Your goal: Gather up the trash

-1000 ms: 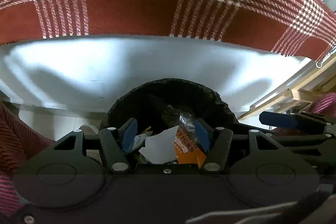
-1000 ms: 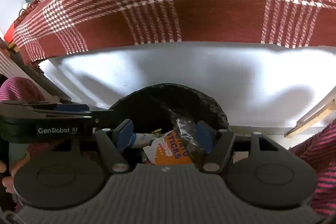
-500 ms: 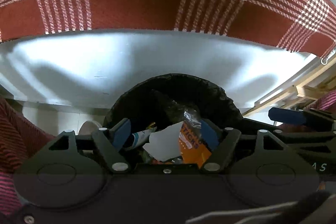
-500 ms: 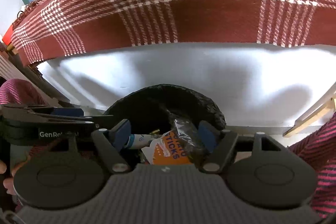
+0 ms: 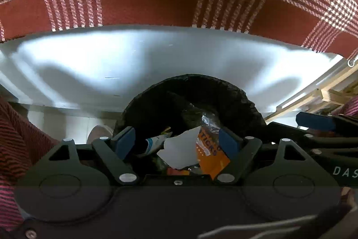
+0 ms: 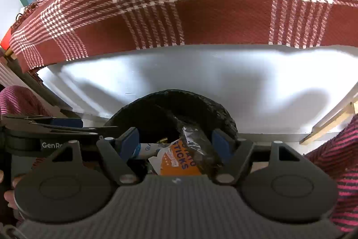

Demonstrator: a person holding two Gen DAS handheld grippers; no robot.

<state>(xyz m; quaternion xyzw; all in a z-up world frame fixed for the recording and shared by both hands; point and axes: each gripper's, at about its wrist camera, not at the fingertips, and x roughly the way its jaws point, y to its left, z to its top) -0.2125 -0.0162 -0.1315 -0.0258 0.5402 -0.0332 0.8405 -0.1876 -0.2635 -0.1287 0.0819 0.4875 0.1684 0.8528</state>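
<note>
Black-lined trash bin (image 5: 235,91) stands below the near table edge. Left gripper (image 5: 177,141) hangs above it; its jaws have just been opening and now stand wide, empty. Orange snack wrapper (image 5: 211,159) and white paper scrap (image 5: 179,155) lie inside: deposit judged complete. Right gripper (image 6: 175,142) likewise wide, empty.

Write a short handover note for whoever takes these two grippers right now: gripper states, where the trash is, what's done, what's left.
Left gripper: over the black-lined trash bin, jaws just been opening, now wide; nothing pressed between the pads.
Right gripper: also over the bin, open, holding nothing.
Trash: the orange snack packet, white paper scrap, a small tube and a clear crinkled wrapper all lie inside the bin.
Done: these pieces are dropped in.
Left: the plaid-covered table above shows no trash from these views; check elsewhere for more before stopping.
</note>
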